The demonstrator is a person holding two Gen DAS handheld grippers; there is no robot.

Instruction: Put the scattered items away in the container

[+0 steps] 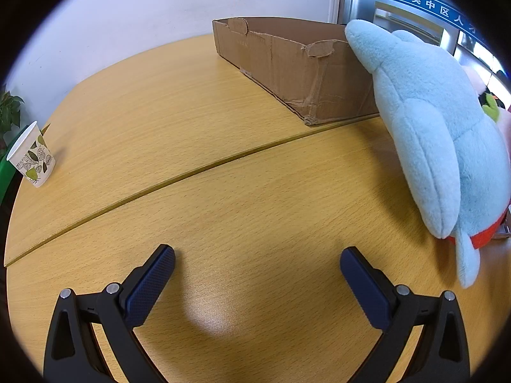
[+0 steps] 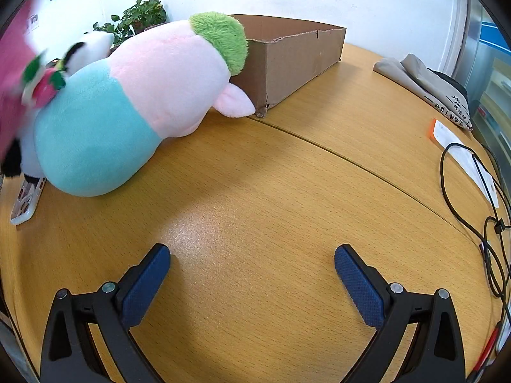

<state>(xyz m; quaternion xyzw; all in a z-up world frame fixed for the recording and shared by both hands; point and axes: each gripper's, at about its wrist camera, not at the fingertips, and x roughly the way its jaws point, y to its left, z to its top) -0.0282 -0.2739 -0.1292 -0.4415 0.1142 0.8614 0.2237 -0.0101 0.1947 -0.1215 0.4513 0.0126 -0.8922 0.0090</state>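
Observation:
A low open cardboard box (image 1: 287,63) stands on the wooden table (image 1: 223,166); it also shows in the right wrist view (image 2: 293,54). A pale blue plush toy (image 1: 437,134) lies at the right of the left wrist view, touching the box's near corner. A pink and turquoise plush with a green tuft (image 2: 134,102) lies left of the box, with a panda plush (image 2: 89,48) and a blurred pink plush (image 2: 16,70) behind it. My left gripper (image 1: 257,255) is open and empty over bare table. My right gripper (image 2: 252,255) is open and empty too.
A paper cup with leaf print (image 1: 32,156) stands at the table's left edge. A phone (image 2: 27,198) lies under the plush pile. A folded beige bag (image 2: 424,86), papers (image 2: 463,156) and black cables (image 2: 491,223) lie at the right. A potted plant (image 2: 140,19) stands behind.

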